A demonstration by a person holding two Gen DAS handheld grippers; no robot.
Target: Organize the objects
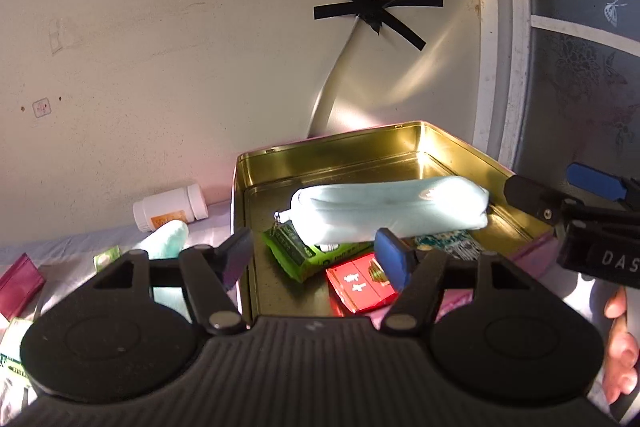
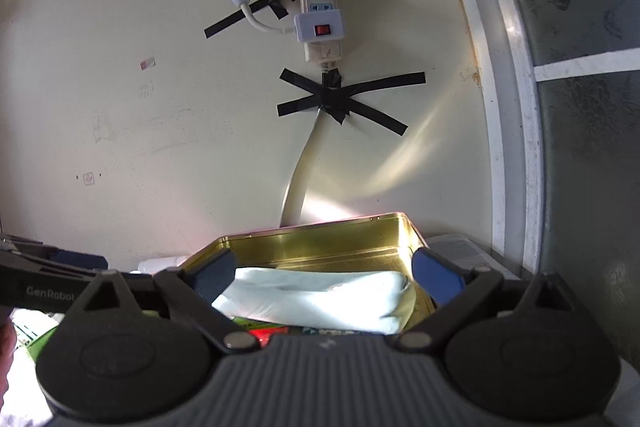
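A gold metal tin (image 1: pixel 280 171) stands open against the wall; it also shows in the right wrist view (image 2: pixel 320 247). A pale blue zip pouch (image 1: pixel 388 211) lies across it on top of a green packet (image 1: pixel 296 251), a red box (image 1: pixel 360 285) and a patterned packet (image 1: pixel 448 241). My left gripper (image 1: pixel 316 259) is open at the tin's near edge, empty. My right gripper (image 2: pixel 324 279) is open over the pouch (image 2: pixel 320 295), its fingers either side and apart from it. The right gripper also shows at the right of the left wrist view (image 1: pixel 560 199).
A white pill bottle (image 1: pixel 170 207) lies left of the tin by the wall. A pale green item (image 1: pixel 168 239), a dark red pouch (image 1: pixel 20 283) and small packets lie on the cloth at left. A taped power strip (image 2: pixel 320 11) and cable hang on the wall above.
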